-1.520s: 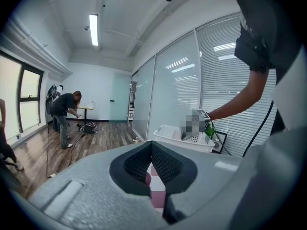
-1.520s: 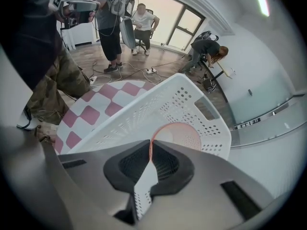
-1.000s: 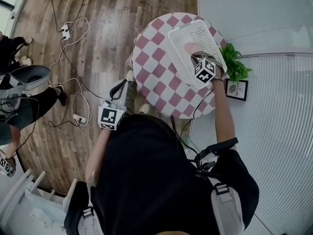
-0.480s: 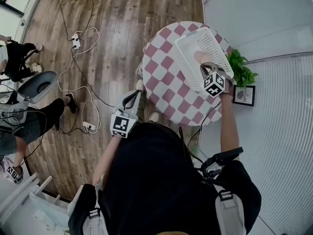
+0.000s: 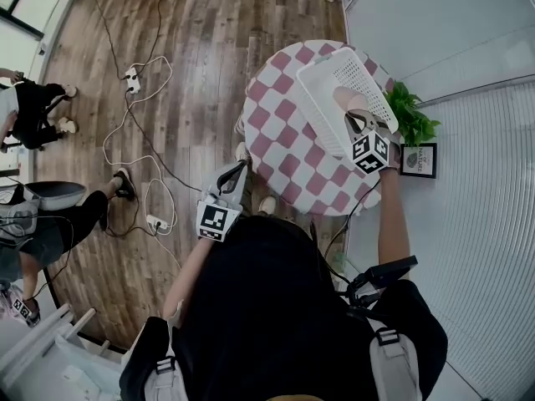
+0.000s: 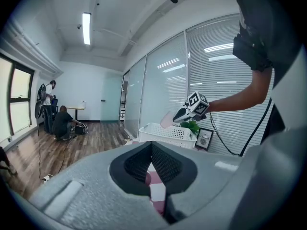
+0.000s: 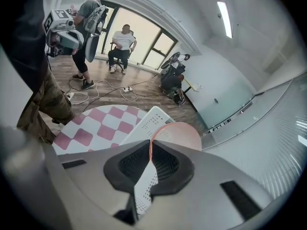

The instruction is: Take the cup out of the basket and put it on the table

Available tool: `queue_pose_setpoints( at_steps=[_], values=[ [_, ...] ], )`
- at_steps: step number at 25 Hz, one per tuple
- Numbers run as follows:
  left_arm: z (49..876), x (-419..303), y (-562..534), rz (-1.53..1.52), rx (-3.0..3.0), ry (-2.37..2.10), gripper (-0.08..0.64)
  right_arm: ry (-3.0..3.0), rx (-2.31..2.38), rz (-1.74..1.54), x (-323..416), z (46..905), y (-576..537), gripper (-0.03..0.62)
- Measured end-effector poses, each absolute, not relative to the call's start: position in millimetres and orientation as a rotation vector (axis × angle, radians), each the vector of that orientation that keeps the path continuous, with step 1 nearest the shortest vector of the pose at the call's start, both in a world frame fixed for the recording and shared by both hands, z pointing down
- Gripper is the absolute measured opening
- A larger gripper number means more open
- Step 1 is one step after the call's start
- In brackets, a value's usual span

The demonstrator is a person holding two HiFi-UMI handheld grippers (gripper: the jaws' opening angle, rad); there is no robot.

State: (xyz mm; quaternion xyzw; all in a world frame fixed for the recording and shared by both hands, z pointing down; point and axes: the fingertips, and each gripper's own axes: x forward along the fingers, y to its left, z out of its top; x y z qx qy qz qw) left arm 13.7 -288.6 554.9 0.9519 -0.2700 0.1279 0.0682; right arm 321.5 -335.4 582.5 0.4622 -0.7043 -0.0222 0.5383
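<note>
A translucent pink cup [image 5: 349, 100] hangs over the white perforated basket [image 5: 320, 80], which stands on the round pink-and-white checked table [image 5: 288, 144]. My right gripper [image 5: 358, 117] is shut on the cup's rim [image 7: 180, 131], one pad inside and one outside; the basket [image 7: 149, 122] lies just below. In the left gripper view the cup [image 6: 167, 120] sits clear above the basket [image 6: 168, 132]. My left gripper [image 5: 241, 165] hovers off the table's near-left edge, its pad tips together and nothing between them [image 6: 151, 145].
A green plant [image 5: 410, 115] and a small framed picture [image 5: 418, 159] stand beside the table by the glass wall. Cables and power strips [image 5: 134, 80] trail over the wooden floor at left. People [image 5: 33, 111] sit and stand at the far left.
The right gripper still holds the cup over the basket. The left gripper has come closer to the table's edge. The head view has shifted.
</note>
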Motion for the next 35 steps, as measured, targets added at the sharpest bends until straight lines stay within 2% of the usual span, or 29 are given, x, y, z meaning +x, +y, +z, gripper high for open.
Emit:
queue_pose_setpoints(
  at_steps=[20, 35],
  values=[
    [555.1, 31.8, -250.1, 0.413, 2.927, -0.692, 0.005, -1.856, 1.41, -0.141, 289.9, 476.9, -310.7, 0.022],
    [556.7, 50.3, -221.4, 0.378, 2.951, -0.6, 0.005, -1.986, 1.676, -0.148, 265.5, 440.5, -250.7, 0.021]
  ],
)
